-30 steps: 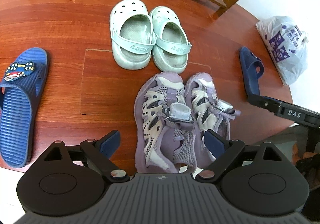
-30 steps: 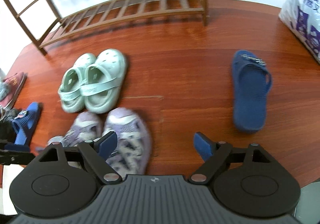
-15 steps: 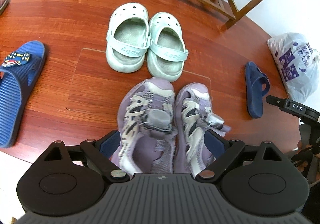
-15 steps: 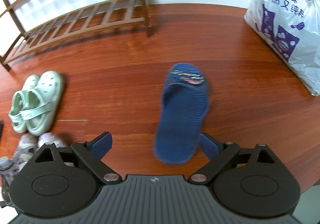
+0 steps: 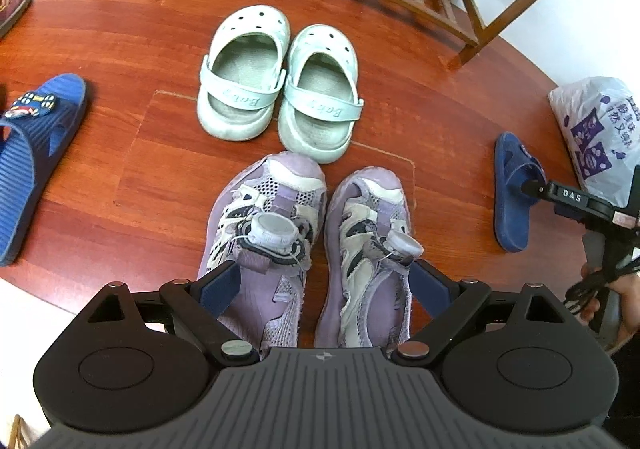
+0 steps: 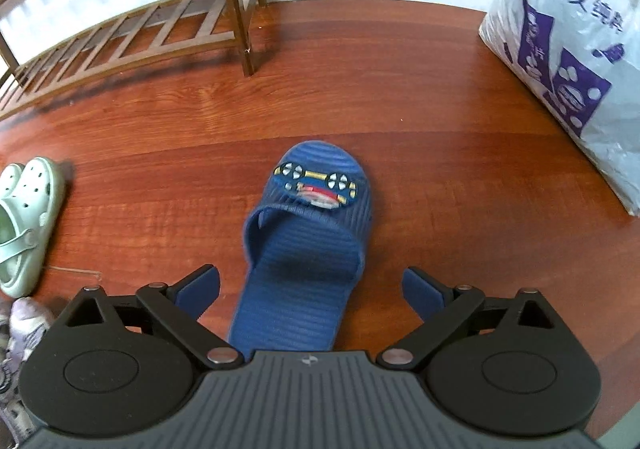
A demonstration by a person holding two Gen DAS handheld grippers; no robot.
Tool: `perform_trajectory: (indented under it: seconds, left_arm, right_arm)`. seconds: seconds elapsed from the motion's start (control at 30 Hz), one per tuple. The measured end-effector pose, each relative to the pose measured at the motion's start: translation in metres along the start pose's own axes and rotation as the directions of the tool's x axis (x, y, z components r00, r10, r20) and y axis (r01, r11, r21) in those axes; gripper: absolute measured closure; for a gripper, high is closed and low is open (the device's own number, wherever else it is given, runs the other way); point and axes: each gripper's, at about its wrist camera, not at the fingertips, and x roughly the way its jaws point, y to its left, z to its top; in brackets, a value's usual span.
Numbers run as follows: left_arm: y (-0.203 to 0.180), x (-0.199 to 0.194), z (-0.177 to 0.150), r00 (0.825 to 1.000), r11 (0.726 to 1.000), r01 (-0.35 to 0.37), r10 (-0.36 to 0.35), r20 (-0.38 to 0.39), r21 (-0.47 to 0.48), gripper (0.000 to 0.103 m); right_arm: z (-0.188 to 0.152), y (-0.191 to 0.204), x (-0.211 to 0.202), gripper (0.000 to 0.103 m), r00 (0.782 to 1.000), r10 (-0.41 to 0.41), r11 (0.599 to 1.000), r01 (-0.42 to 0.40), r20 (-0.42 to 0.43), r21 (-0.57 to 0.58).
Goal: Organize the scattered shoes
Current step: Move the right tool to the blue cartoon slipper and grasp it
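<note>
the right gripper [image 6: 311, 287] is opening over a blue slipper [image 6: 305, 249], not touching it. the left gripper [image 5: 322, 287] is wide apart above purple sneakers [image 5: 308, 245].

1. Left gripper [image 5: 320, 287]: pitched steeply down, jaws spread wide, blue pads clear on both sides, gripping nothing.
2. Right gripper [image 6: 311, 289]: pitched steeply down, jaws opening, near full spread, pads touching nothing.
3. Person's right hand [image 5: 612, 299]: wrapped round the right gripper's handle, at the left view's right edge.
</note>
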Motion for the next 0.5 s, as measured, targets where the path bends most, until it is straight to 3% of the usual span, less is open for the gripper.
perform_trajectory:
  seconds: [0.4, 0.5]
  left_arm:
    - [0.010, -0.006, -0.004, 0.999, 0.997, -0.044, 0.045, 0.024, -0.067, 0.011]
    - [0.012, -0.007, -0.004, 0.998, 0.996, -0.051, 0.054, 0.029, -0.078, 0.011]
  right_arm:
    - [0.014, 0.001, 0.034, 0.004, 1.000, -0.011, 1.000, 0.011, -0.020, -0.021]
    - [0.016, -0.001, 0.039, 0.010, 1.000, -0.009, 1.000, 0.009, -0.024, -0.021]
